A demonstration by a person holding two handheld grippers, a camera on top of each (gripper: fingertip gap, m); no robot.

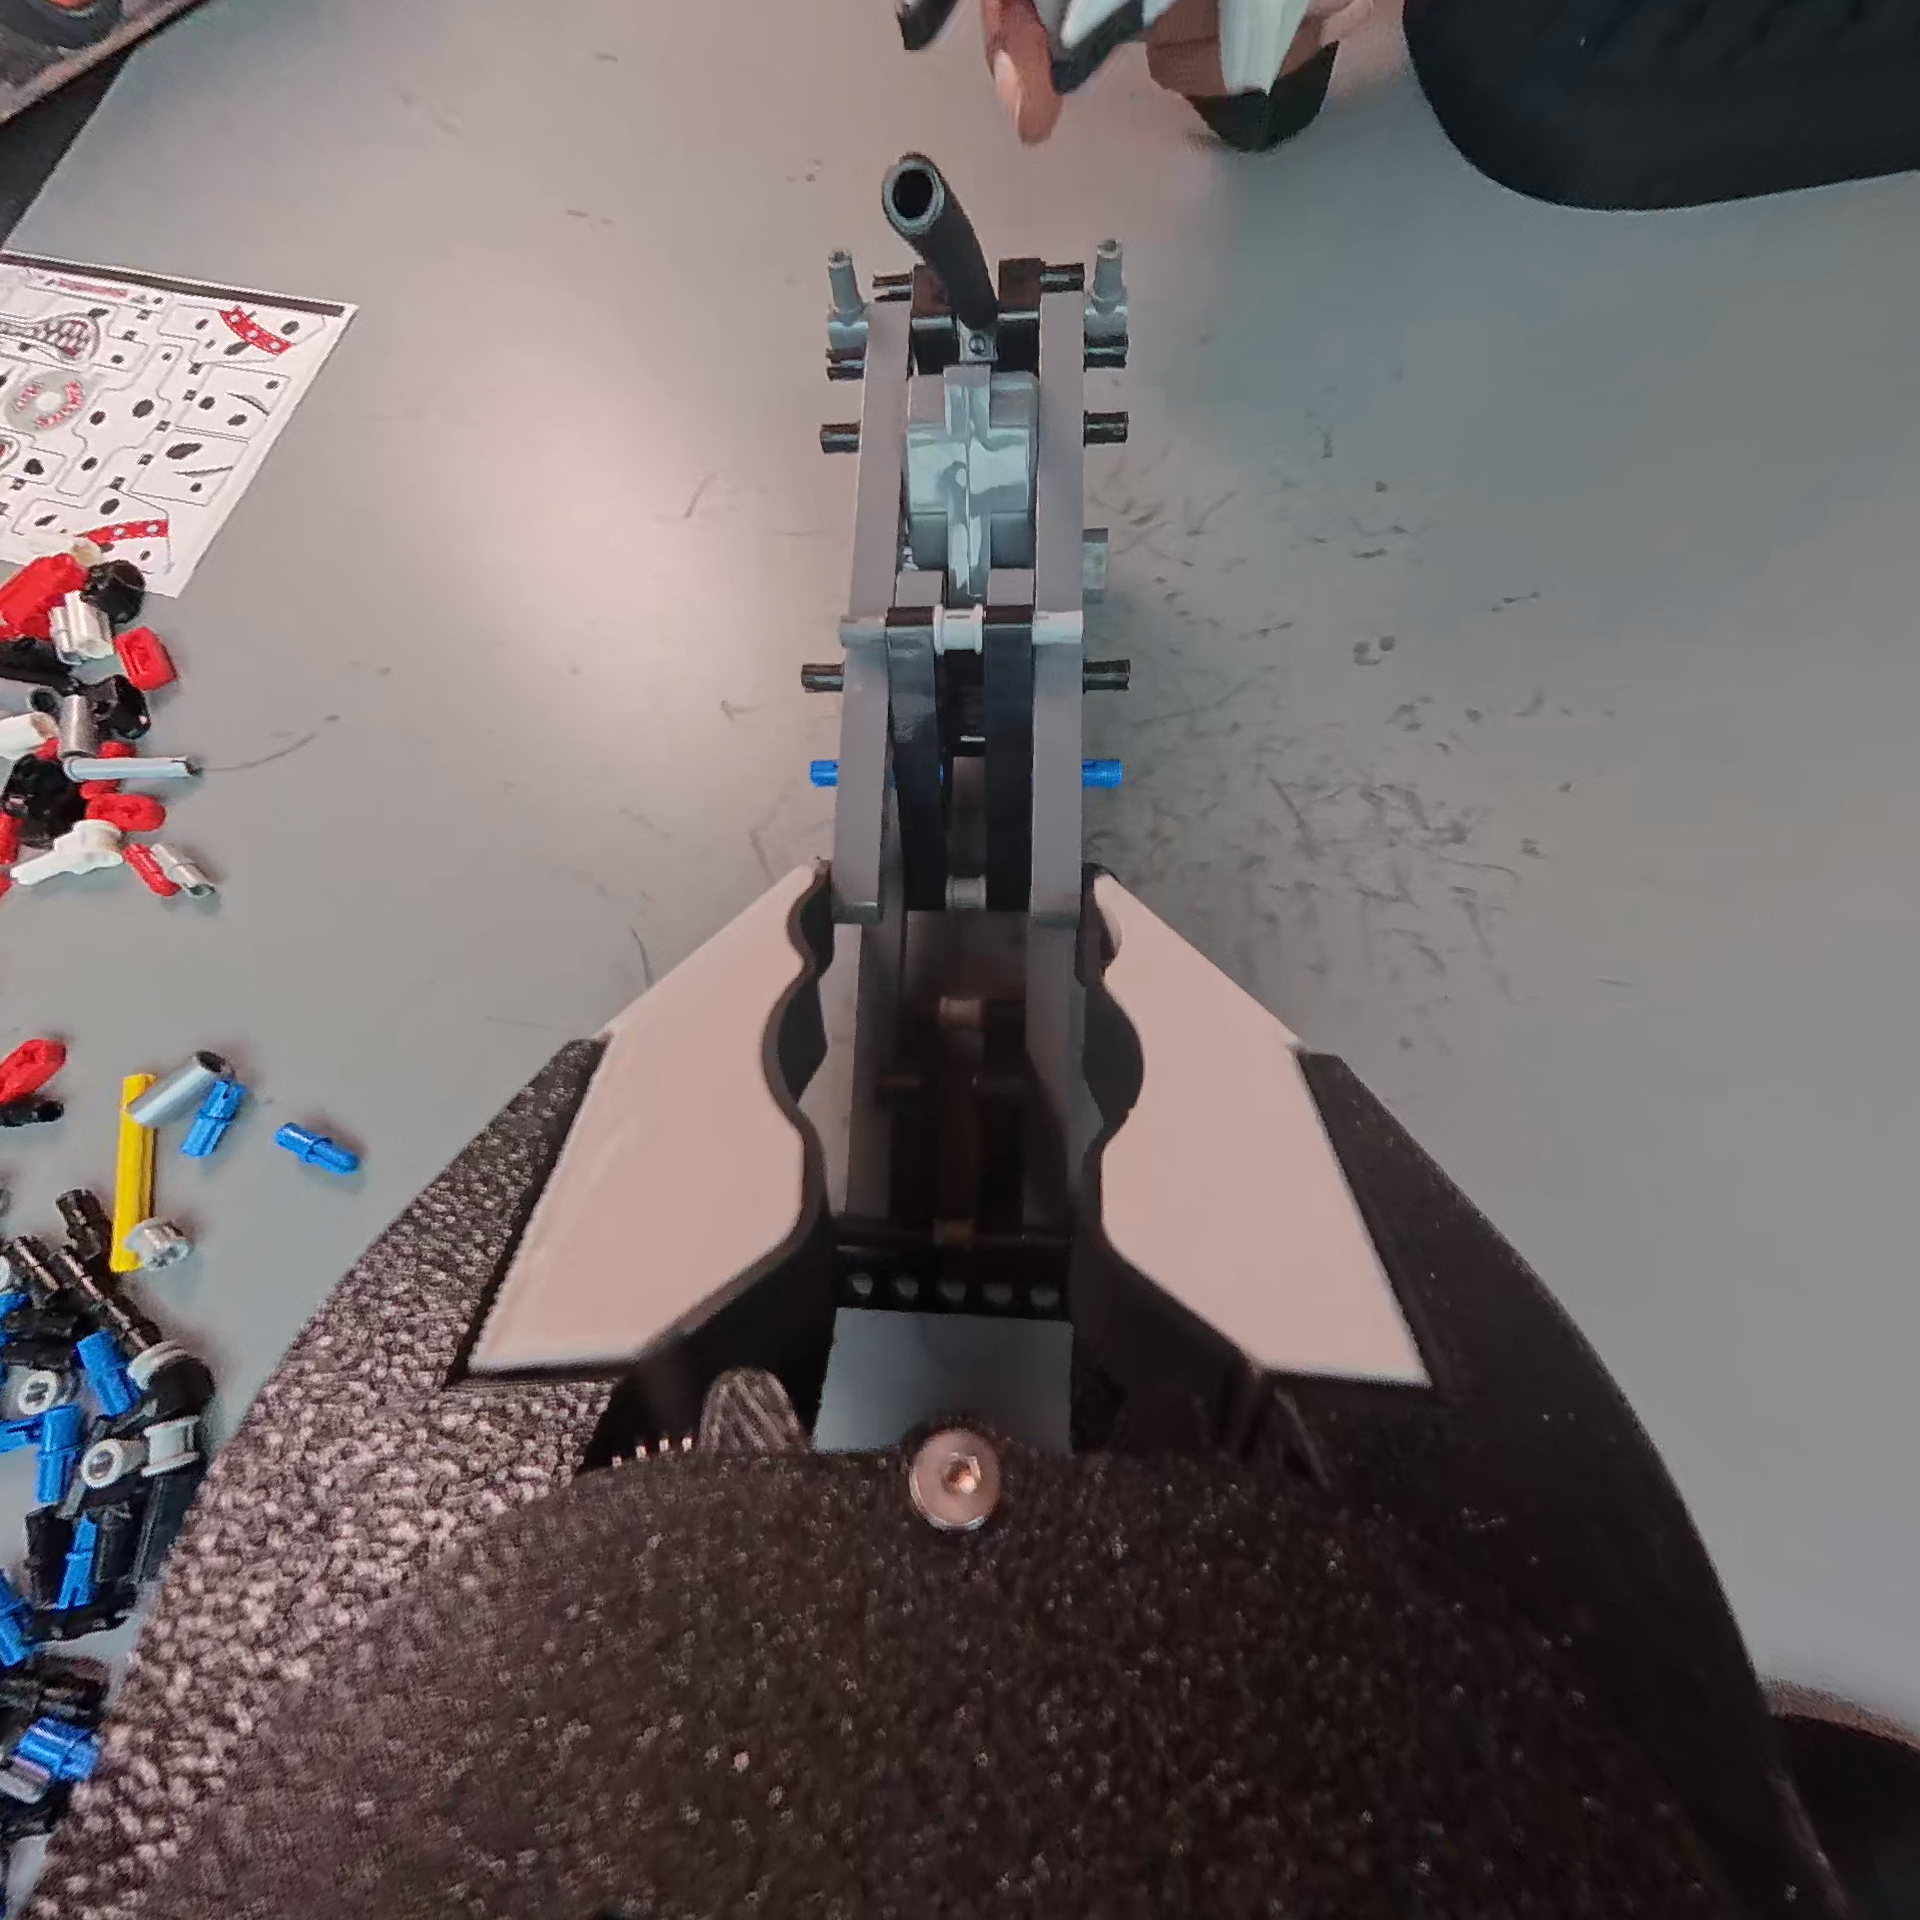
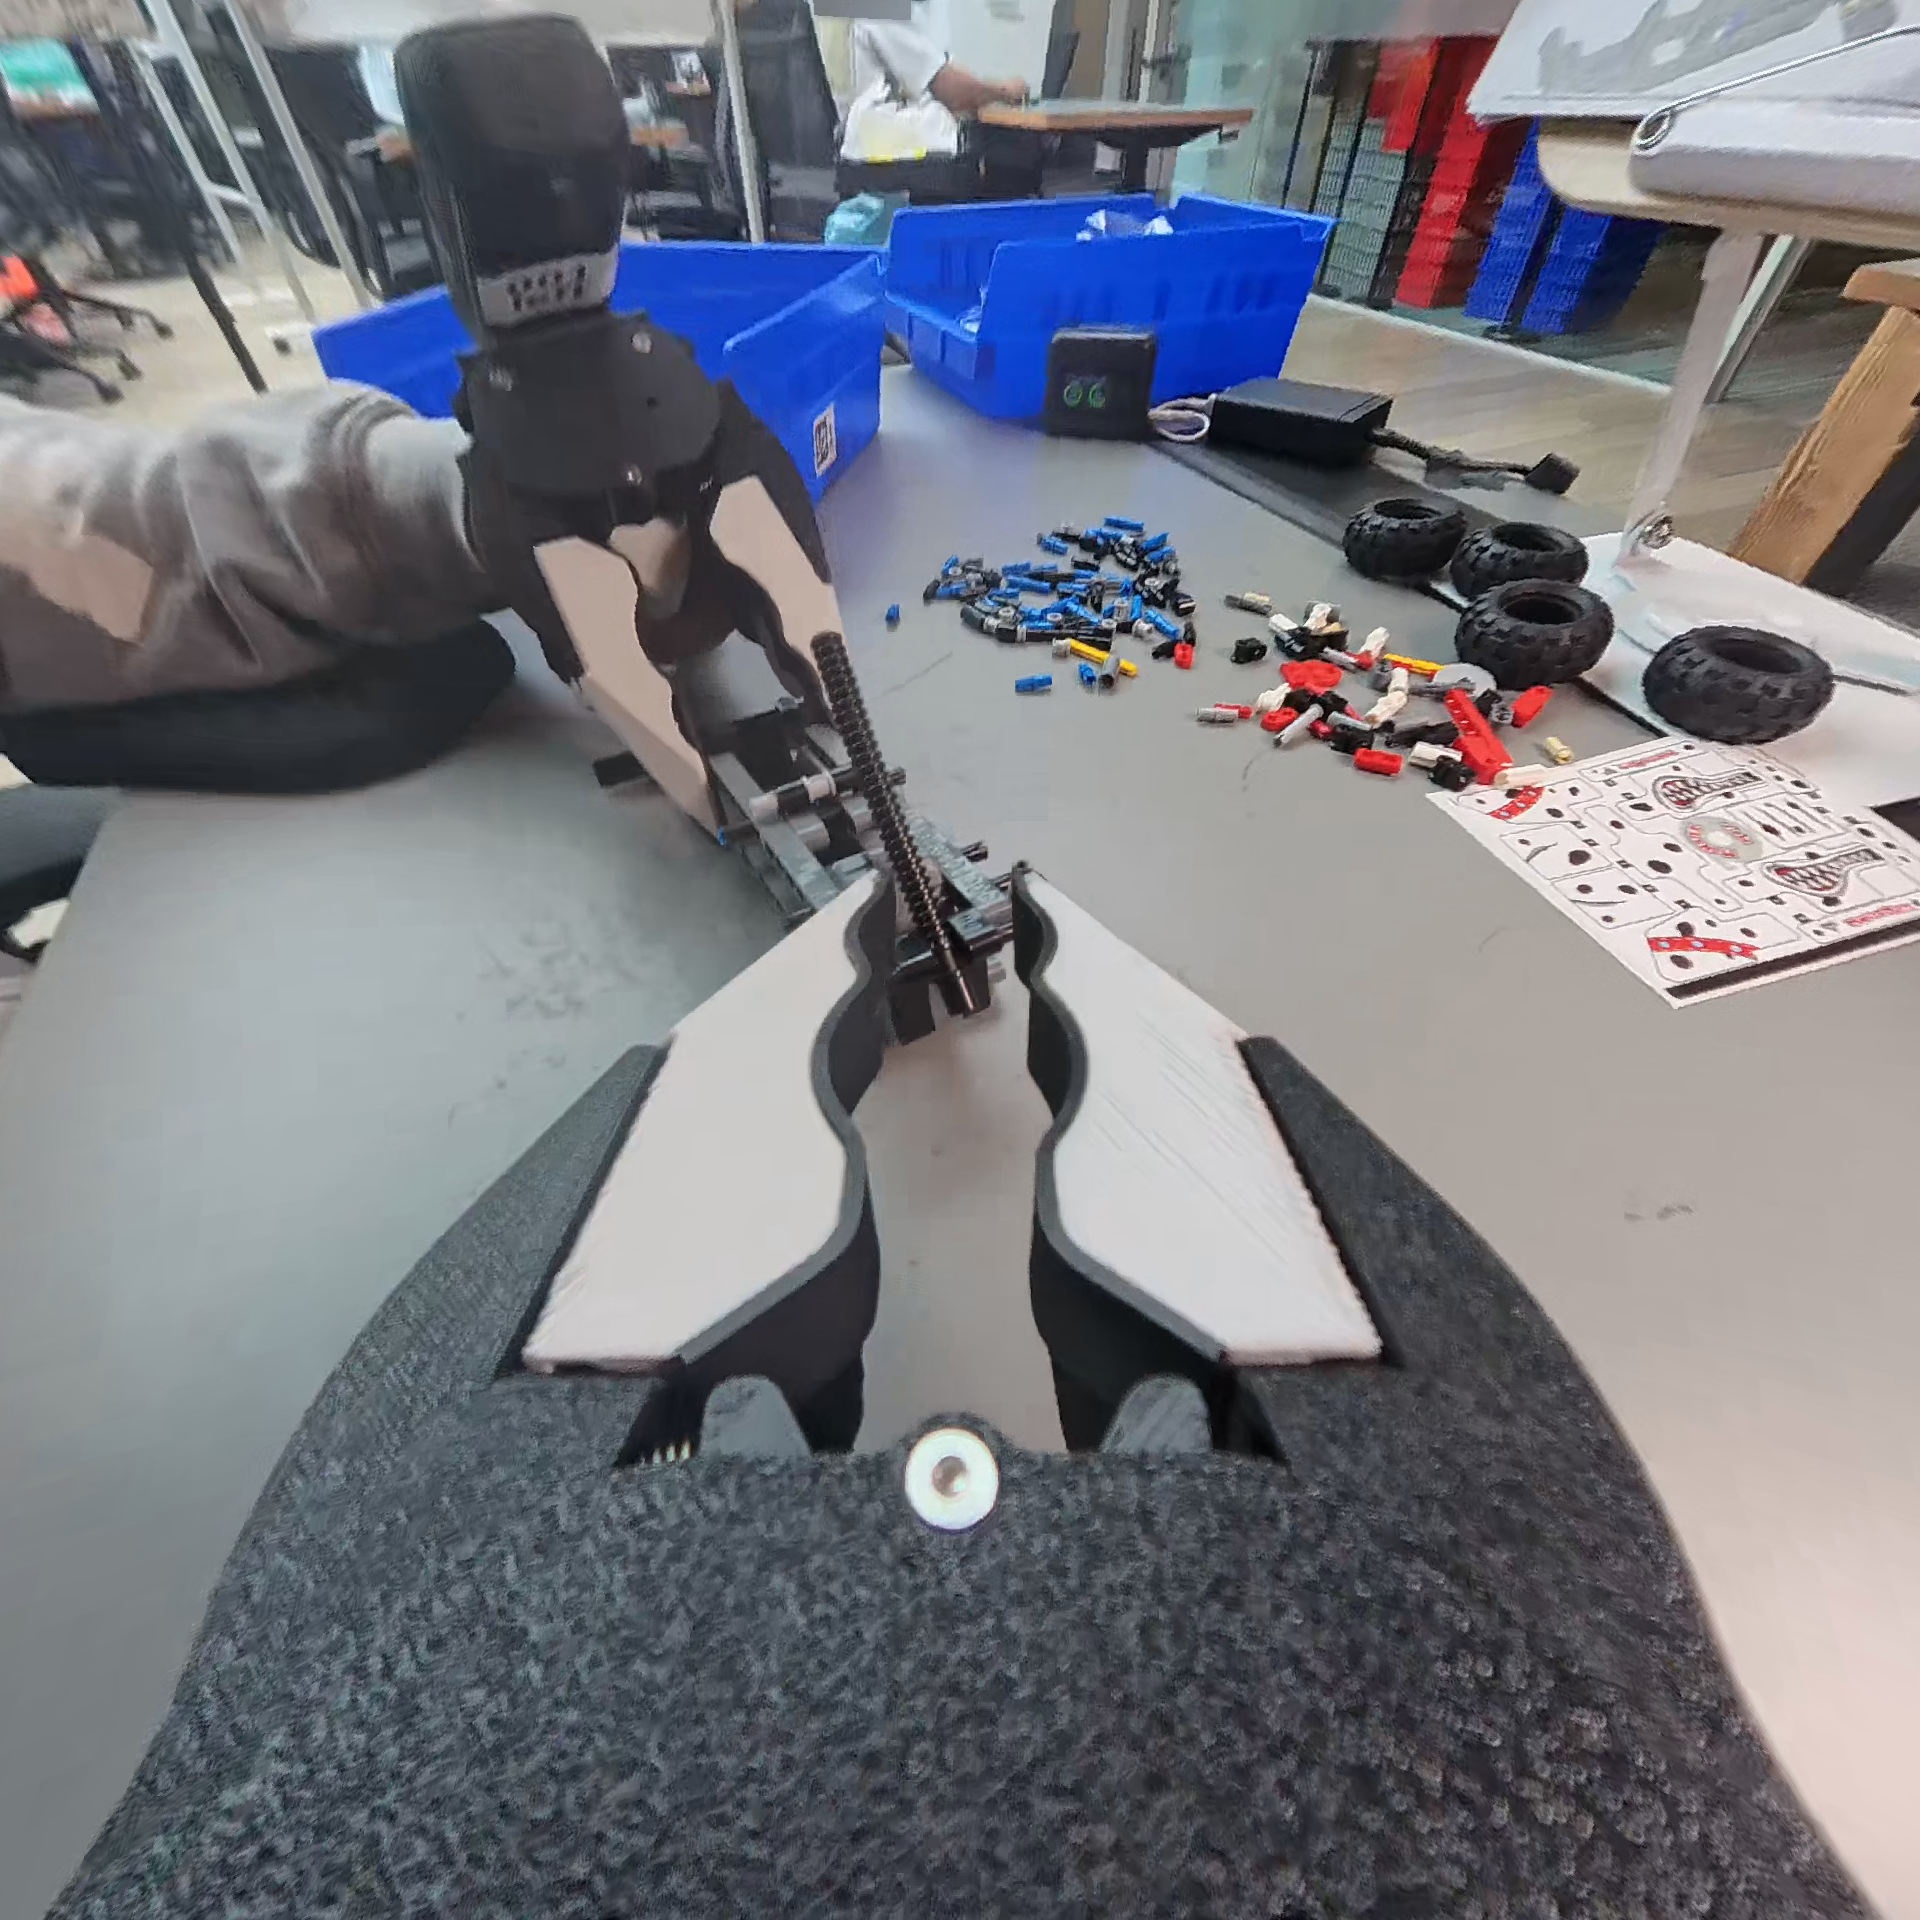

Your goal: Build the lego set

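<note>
Two grippers meeting at opposite ends of grey Technic chassis (image 1: 961,644) lying on grey table (image 1: 1455,727). Left gripper (image 1: 961,904) level, fingers clamped on chassis flanks. Right gripper (image 2: 951,904) angled down, jaws parted around chassis end and ribbed black hose (image 2: 883,790), grip uncertain. Loose parts pile (image 2: 1070,603) well apart.

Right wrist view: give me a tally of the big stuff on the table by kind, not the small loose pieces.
Tyres: 4
Blue bins: 3
Sticker sheet: 1
Part-built frame: 1
Black hose on the frame: 1
Total: 10
</note>
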